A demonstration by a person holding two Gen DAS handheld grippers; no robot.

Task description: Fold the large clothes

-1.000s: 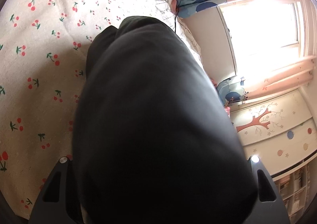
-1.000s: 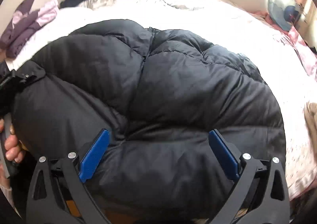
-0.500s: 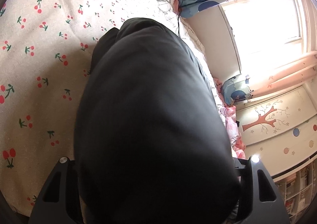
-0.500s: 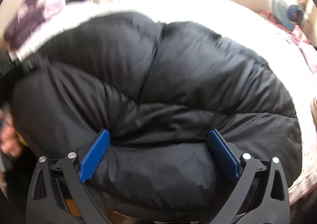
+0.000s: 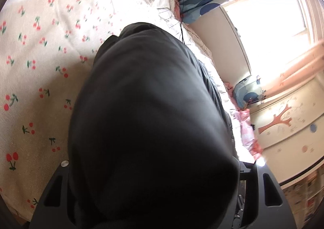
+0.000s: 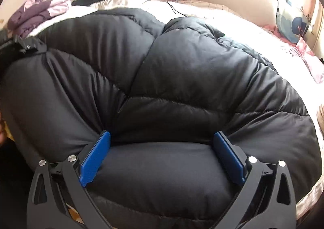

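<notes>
Black puffer jacket [image 6: 162, 79] (bulging thick) clamped by right gripper [image 6: 162, 148] on bed [image 5: 36, 79].

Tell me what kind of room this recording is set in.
Most likely a bedroom, perhaps a child's: a bed with a cherry-print sheet, a cartoon-print pillow, and a wall painted with a tree.

Puffer jacket [image 6: 182, 79] was black, quilted. Bedsheet [image 5: 36, 71] cream with red cherry print. Gripper pads [image 6: 95, 158] blue. Curtain [image 5: 293, 71] pink. Folded cloth [image 6: 34, 14] purple.
</notes>
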